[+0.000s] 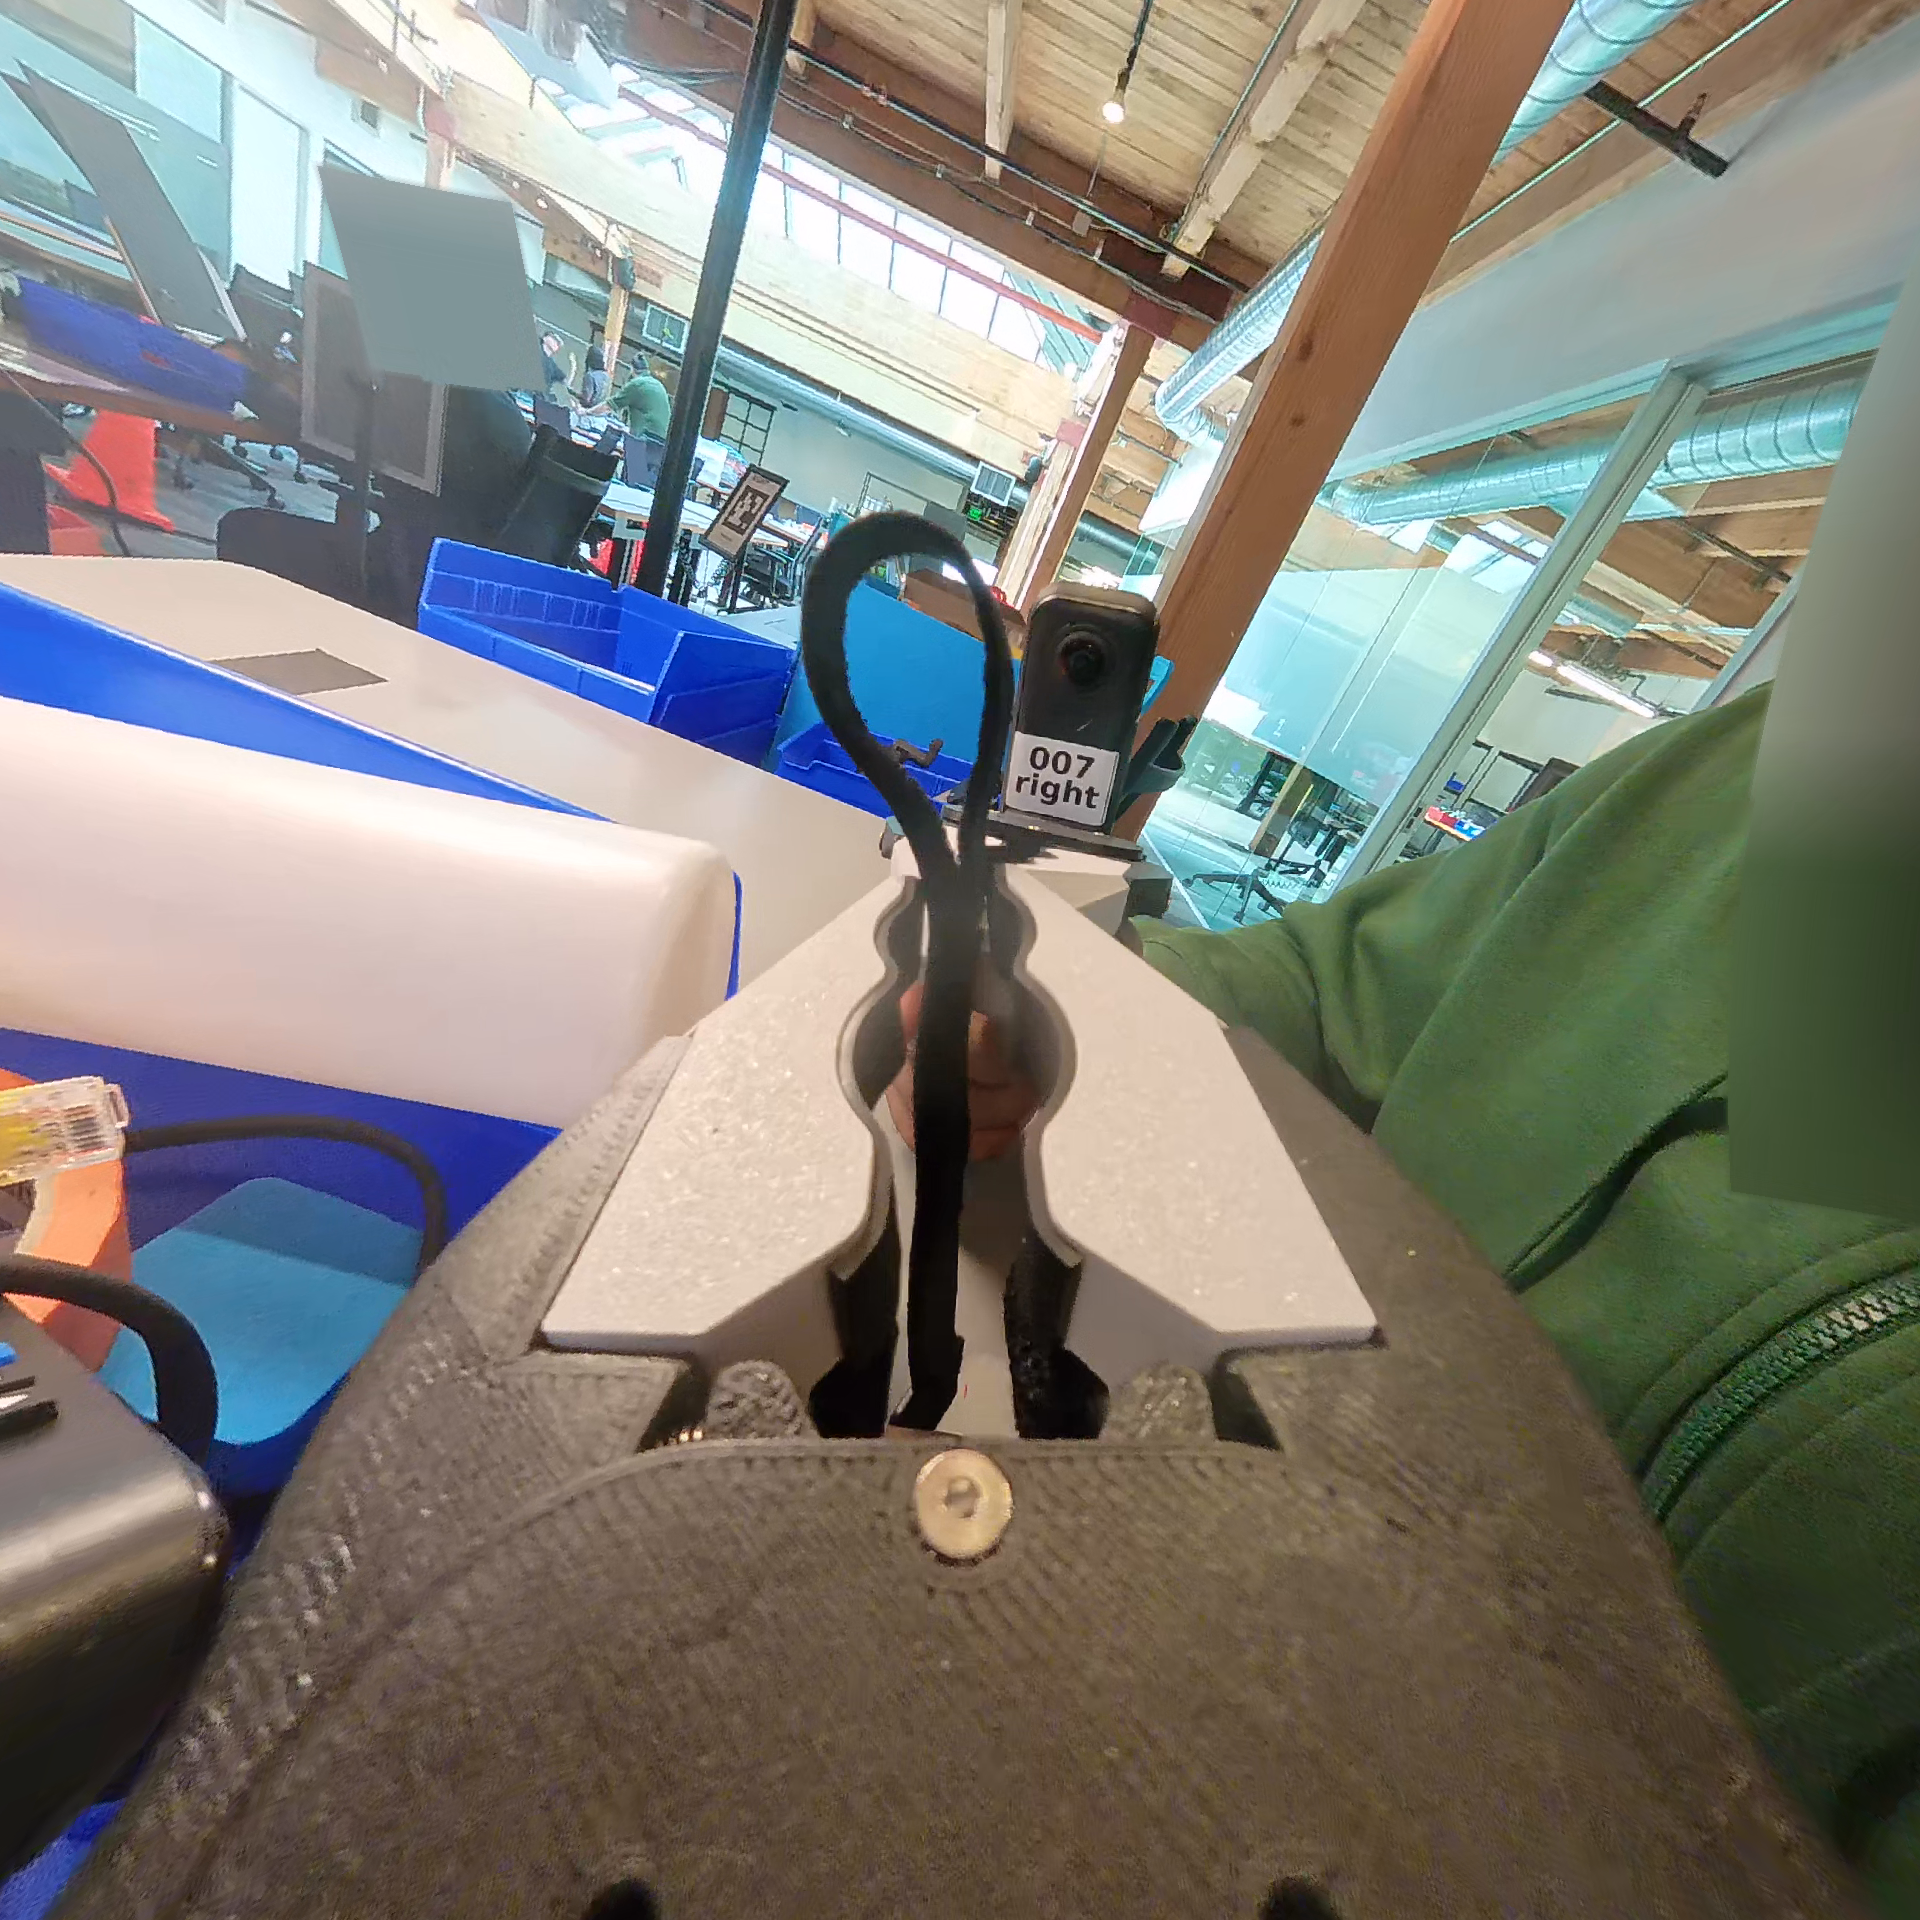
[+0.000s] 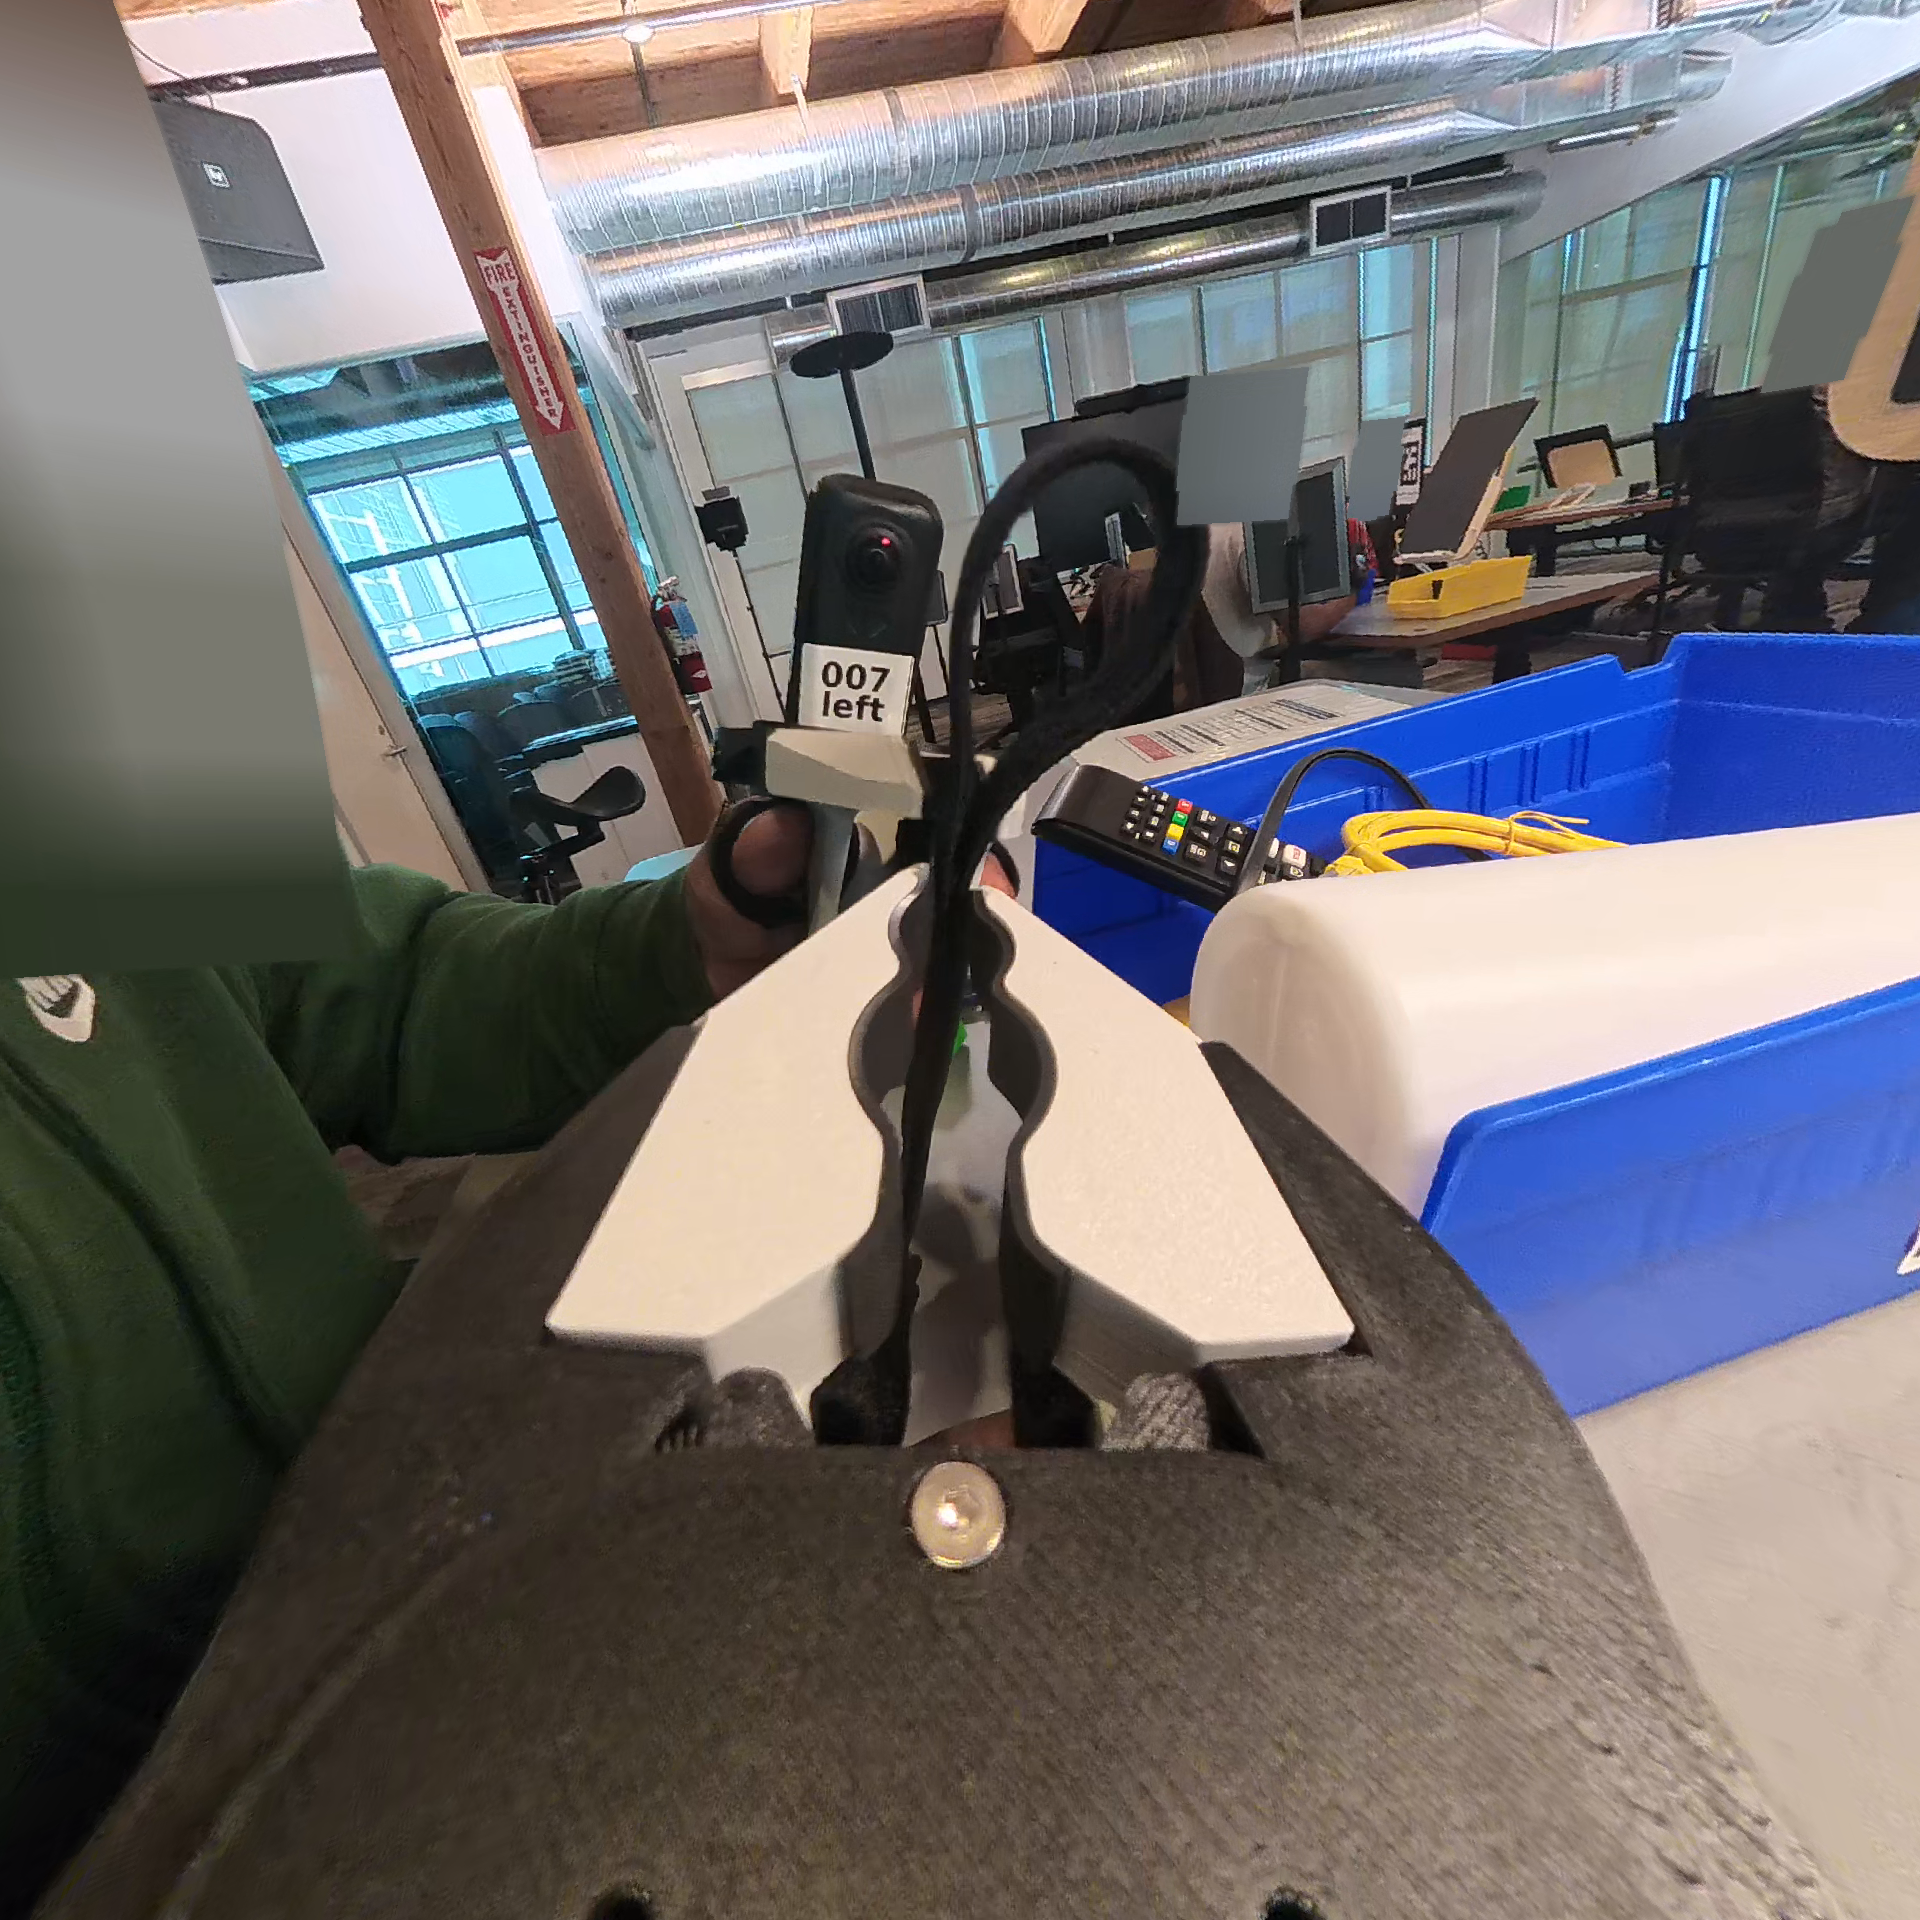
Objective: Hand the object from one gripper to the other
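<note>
left gripper (image 1: 951, 894) closed on black strap (image 1: 940, 1039) | right gripper (image 2: 951, 904) closed on the same strap (image 2: 925, 1091) | strap pinched between both fingertip pairs, tip to tip, its loop raised above them | blue bin (image 2: 1662, 1164) beside

we list: black strap (image 1: 940, 1039), matt woven cloth; left gripper (image 1: 961, 904) fingers (image 1: 727, 1174), grainy matt grey plastic; blue bin (image 2: 1662, 1195), glossy smooth plastic; green sleeve (image 1: 1507, 1039), soft fleece.
</note>
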Demonstrator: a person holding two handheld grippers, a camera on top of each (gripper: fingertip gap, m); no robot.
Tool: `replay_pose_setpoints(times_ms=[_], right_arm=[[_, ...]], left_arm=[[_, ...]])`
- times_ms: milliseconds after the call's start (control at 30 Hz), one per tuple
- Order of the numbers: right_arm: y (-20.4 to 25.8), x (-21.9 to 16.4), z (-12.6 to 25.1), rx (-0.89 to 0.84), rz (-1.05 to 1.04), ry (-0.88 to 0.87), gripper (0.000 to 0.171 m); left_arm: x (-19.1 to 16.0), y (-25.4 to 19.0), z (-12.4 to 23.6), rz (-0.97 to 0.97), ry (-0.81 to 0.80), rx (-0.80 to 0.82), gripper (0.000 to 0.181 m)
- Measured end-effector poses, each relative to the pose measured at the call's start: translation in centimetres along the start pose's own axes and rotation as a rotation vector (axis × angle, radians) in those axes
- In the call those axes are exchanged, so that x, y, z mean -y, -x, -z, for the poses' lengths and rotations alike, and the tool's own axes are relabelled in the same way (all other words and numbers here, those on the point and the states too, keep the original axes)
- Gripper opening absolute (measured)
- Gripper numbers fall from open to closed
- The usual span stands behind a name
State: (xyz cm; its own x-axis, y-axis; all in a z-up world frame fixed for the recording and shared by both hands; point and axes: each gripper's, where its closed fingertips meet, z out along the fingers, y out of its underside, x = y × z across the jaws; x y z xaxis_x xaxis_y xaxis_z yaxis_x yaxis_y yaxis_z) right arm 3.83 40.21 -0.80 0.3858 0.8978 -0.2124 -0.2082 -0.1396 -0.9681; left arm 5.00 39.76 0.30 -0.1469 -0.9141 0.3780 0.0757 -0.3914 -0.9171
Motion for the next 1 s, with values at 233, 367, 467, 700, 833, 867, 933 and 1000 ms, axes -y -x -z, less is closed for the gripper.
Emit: replay_pose_setpoints(times_ms=[233,367,467,700,833,867,933,1000], right_arm=[[0.21,-0.11,-0.07,0.016,-0.016,0.001,0.01],[0.41,-0.45,-0.2,0.028,-0.022,0.014,0.008],[0.38,-0.45,-0.24,0.017,-0.005,0.014,0.006],[0.39,-0.34,-0.18,0.021,-0.014,0.009,0.007],[0.46,-0.55,-0.27,0.035,-0.049,0.017,0.012],[0.49,-0.68,-0.31,0.036,-0.048,0.022,0.011],[0.44,-0.79,-0.34,0.028,-0.029,0.026,0.007],[0.43,-0.71,-0.32,0.021,-0.01,0.023,0.006]], left_arm=[[-0.18,-0.22,-0.12,-0.035,0.011,0.001,0.006],[-0.21,-0.5,-0.26,-0.039,0.008,-0.007,0.005],[-0.2,-0.37,-0.26,-0.017,0.003,-0.006,0.007],[-0.63,-0.37,-0.37,-0.006,0.016,-0.021,0.007],[-0.51,-0.26,-0.34,-0.043,0.014,0.0,0.006],[-0.52,-0.28,-0.34,-0.04,0.012,-0.003,0.006],[-0.58,-0.37,-0.38,-0.024,0.011,-0.015,0.006],[-0.52,-0.4,-0.39,-0.001,0.002,-0.023,0.007]])
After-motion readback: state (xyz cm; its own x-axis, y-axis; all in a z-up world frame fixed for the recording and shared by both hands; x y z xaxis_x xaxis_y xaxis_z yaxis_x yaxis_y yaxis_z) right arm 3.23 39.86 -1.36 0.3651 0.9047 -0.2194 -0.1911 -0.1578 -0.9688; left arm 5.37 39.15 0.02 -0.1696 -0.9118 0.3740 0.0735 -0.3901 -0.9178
